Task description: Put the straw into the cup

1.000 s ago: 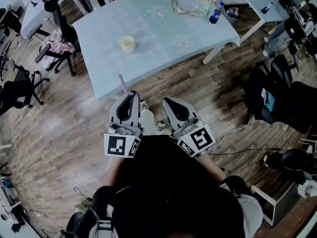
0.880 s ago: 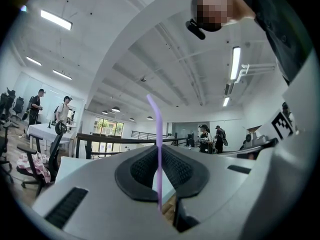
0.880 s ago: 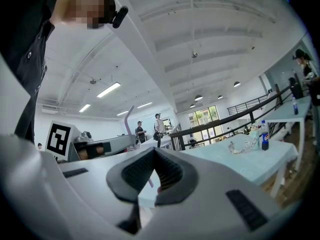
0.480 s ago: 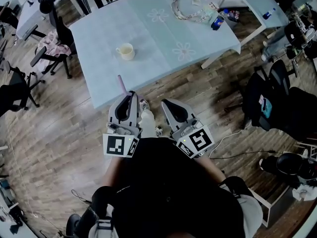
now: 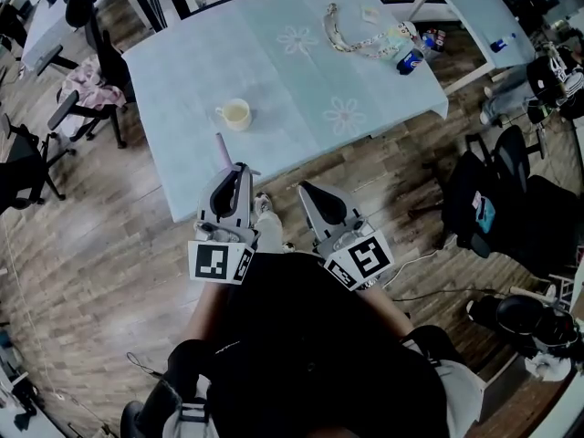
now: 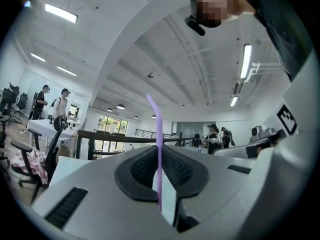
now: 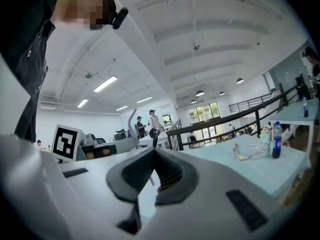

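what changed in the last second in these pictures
The person has moved toward the table, bringing the left gripper and right gripper to its near edge, closer to the cup. Nothing was taken or released: the left stays shut on the straw, the right shut and empty. The cup is unmoved.

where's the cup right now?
Head view: the cup stands on the pale blue table, left of centre, beyond the left tongs that grip the purple straw.
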{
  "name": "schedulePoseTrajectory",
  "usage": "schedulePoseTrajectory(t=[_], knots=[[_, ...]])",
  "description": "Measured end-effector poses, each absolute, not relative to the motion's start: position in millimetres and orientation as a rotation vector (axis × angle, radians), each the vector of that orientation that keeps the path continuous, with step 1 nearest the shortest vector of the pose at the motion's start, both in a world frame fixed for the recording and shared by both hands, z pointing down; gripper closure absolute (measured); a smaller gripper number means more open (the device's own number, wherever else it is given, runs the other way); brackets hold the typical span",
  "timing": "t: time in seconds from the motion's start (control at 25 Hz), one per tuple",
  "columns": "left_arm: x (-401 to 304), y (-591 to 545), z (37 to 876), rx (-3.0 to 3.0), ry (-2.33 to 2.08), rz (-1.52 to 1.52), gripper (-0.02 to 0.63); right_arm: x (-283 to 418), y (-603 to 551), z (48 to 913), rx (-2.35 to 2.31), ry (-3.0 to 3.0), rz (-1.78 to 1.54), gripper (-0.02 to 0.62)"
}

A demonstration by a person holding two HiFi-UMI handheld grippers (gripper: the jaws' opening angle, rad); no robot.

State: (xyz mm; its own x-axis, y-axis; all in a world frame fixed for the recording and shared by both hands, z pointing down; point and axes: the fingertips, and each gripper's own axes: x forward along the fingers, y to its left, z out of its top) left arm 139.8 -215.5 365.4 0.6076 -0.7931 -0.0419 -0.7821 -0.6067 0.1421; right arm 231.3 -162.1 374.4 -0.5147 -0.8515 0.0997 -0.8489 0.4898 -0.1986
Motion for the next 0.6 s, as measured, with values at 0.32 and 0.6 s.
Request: schedulePoseTrajectory(t=[0.32, 0.6], knots=[[125, -281, 375, 2.705, -1.374, -0.134, 0.578, 219, -221, 368, -1.535, 2.721, -0.325, 0.586], [118, -334, 405, 2.694, -1.377, -0.075, 0.578, 213, -267, 369, -1.549, 2.723, -0.304, 0.586]])
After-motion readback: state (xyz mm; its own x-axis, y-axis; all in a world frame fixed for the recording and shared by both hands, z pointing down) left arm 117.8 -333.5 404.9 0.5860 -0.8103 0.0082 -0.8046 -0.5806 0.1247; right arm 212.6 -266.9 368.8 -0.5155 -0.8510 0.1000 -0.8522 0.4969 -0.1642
